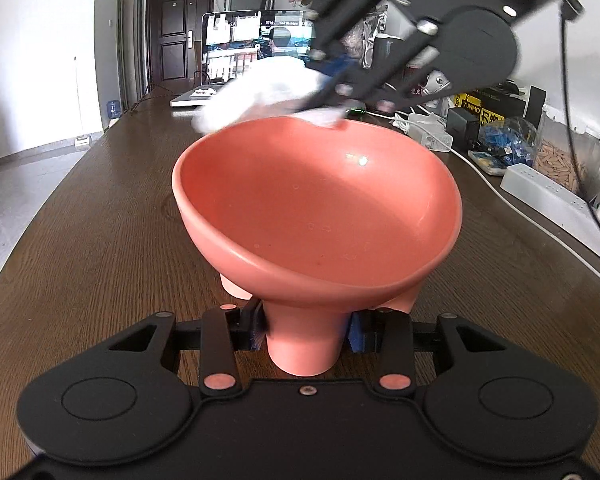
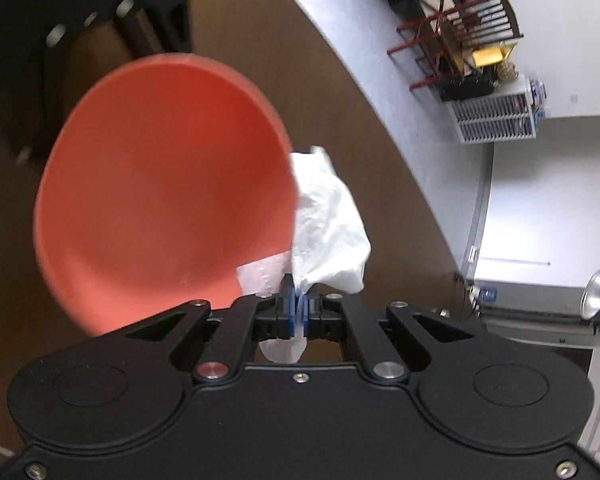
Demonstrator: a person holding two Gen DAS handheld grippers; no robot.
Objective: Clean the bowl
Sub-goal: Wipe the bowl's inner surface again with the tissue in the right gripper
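Left wrist view: our left gripper is clamping a leg of the salmon-pink footed plastic bowl above the dark wooden table.
Our right gripper is pinching a crumpled white paper tissue at the bowl's far rim.

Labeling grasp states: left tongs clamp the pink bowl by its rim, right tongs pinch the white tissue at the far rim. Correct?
Not quite. The left tongs clamp the pink bowl by one of its legs, not its rim, as the left wrist view shows. The rest holds: the right tongs pinch the white tissue at the far rim.
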